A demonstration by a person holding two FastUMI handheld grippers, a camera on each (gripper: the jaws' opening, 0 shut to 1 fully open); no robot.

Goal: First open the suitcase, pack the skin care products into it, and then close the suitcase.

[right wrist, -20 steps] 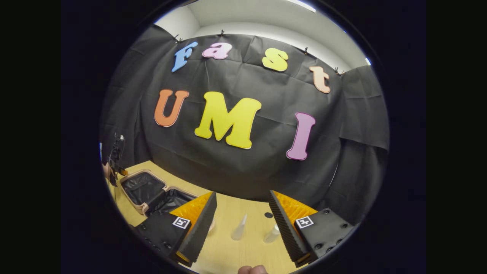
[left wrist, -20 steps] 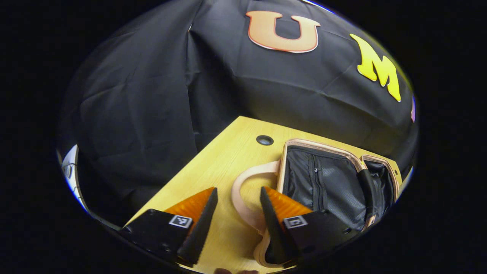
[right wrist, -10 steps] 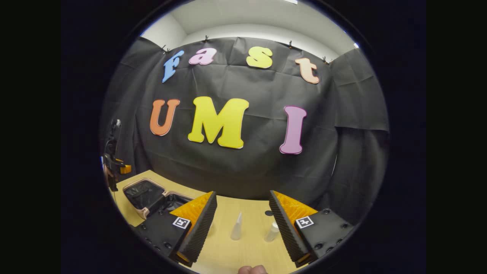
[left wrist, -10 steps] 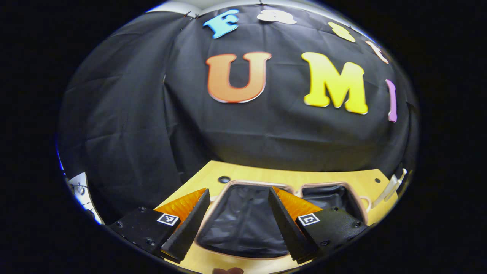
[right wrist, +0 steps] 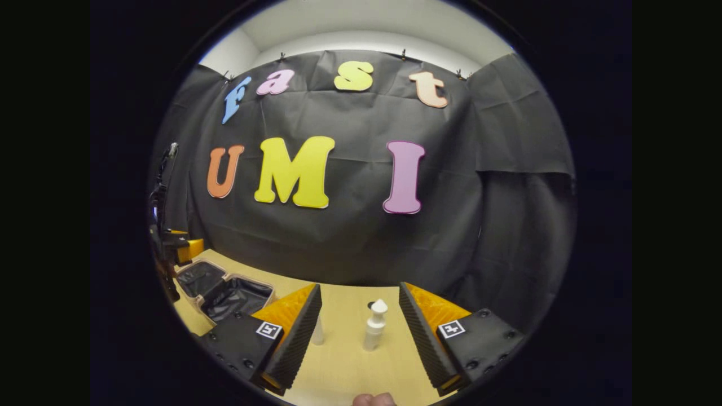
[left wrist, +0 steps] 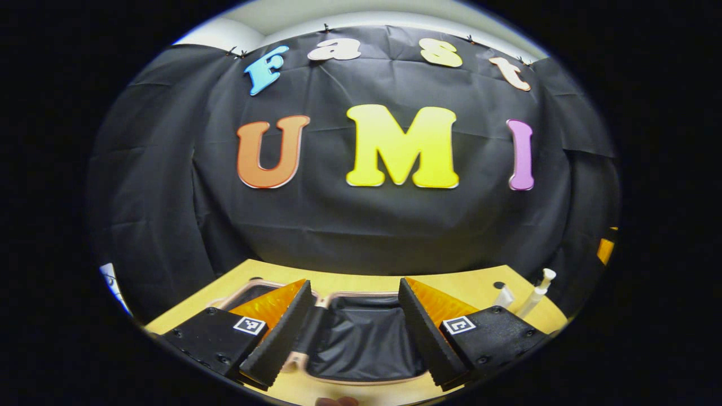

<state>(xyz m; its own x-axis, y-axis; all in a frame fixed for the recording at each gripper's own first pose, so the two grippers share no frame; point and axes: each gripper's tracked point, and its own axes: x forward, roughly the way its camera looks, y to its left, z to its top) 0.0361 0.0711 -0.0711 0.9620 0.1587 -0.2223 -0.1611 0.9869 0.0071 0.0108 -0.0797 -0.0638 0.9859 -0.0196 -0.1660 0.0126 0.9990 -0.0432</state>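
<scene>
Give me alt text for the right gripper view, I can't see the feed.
The open right gripper points at a white pump bottle standing upright on the wooden table, framed between its fingers and not touched. A second white bottle stands just left, partly behind the left finger. Far left, the suitcase lies open, its dark lining exposed.

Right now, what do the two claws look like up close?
Left claw: two wedge-shaped fingers with ribbed inner faces, each on a black bolted mount carrying a small square black-and-white marker. Right claw: same build, ribbed wedge fingers, bolted black mounts, one square marker each. No cables or sleeves visible.
</scene>
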